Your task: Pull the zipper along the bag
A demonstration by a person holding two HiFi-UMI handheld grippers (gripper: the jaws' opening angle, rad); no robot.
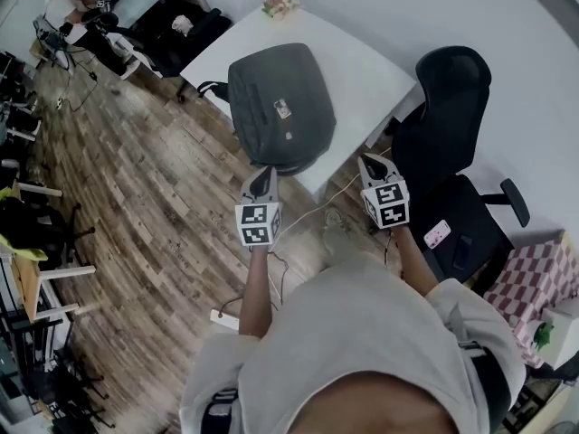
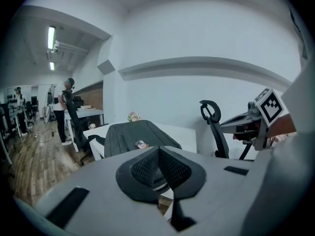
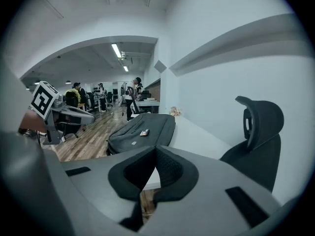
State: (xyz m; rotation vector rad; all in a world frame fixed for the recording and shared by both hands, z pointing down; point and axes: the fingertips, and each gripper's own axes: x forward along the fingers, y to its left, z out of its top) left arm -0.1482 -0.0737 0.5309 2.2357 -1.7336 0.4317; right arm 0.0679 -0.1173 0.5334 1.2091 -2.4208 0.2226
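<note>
A dark grey backpack lies flat on a white table, with a small tag on its top. It also shows as the backpack in the left gripper view and the backpack in the right gripper view. My left gripper hangs short of the bag's near end, shut with nothing in it. My right gripper is off the table's near right corner, also shut and empty. Neither touches the bag. I cannot make out the zipper pull.
A black office chair stands right of the table, close to my right gripper. A small bunch of flowers sits at the table's far edge. A white cable trails over the wooden floor. People stand by desks in the far background.
</note>
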